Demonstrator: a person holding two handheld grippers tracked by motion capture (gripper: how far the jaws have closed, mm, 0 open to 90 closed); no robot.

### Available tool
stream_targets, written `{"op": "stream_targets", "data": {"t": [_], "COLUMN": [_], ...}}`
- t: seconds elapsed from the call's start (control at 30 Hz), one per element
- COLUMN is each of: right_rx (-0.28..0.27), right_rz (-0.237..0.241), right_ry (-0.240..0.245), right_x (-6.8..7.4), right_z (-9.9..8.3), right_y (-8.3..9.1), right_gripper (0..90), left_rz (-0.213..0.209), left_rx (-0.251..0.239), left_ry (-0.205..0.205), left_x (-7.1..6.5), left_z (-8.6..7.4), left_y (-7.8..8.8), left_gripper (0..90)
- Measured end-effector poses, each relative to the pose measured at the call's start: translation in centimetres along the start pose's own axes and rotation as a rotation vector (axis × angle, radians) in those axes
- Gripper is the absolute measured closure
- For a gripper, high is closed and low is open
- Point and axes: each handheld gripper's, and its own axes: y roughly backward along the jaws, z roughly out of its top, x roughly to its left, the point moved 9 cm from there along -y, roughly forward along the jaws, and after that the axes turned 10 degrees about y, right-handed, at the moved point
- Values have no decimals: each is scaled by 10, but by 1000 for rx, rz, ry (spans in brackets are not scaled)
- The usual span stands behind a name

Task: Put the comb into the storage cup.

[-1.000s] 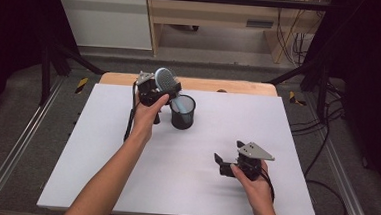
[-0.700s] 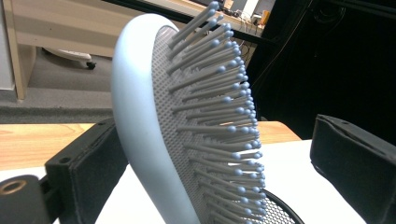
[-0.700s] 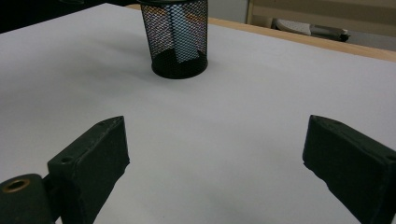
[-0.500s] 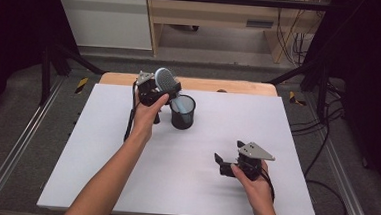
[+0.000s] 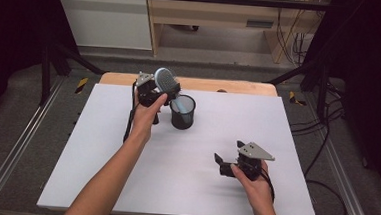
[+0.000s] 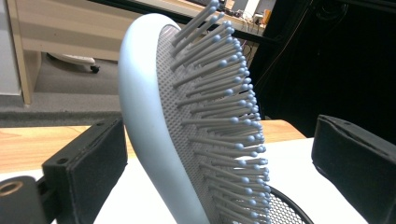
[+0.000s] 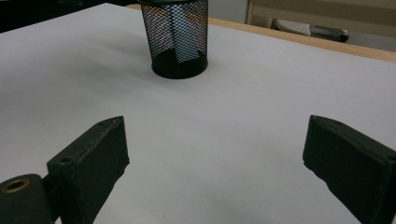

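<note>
A pale blue hairbrush [image 5: 164,80] stands handle-down in a black mesh cup [image 5: 182,112] at the back of the white table, its head leaning out to the left. My left gripper [image 5: 154,91] is at the brush head. In the left gripper view the bristled head [image 6: 205,116] rises between the jaws, which stand wide apart, so my left gripper [image 6: 219,154] is open. The cup's rim [image 6: 285,207] shows below. My right gripper [image 5: 221,163] rests open near the front right, empty. In the right gripper view, beyond that gripper [image 7: 215,158], the handle [image 7: 180,32] shows through the cup [image 7: 179,51].
The white table top [image 5: 100,157] has a wooden edge [image 5: 230,86] along the back. Metal rails run along both sides. Cables [image 5: 326,146] lie on the floor to the right, and a wooden cabinet [image 5: 209,13] stands behind the table.
</note>
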Motion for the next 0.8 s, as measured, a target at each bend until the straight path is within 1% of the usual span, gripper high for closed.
{"op": "stream_targets", "data": {"t": [0.3, 0.47, 0.8], "right_rx": [3, 2, 4], "right_rz": [3, 5, 4], "right_ry": [3, 4, 5], "right_x": [0, 1, 1], "right_z": [0, 0, 0], "right_y": [0, -1, -1], "right_gripper": [72, 72, 72], "left_rz": [2, 3, -5], "left_rx": [-18, -25, -25], "left_ry": [-13, -36, -49], "left_x": [3, 3, 4], "left_z": [1, 2, 1], "left_y": [5, 10, 19], "left_gripper": [33, 33, 32]}}
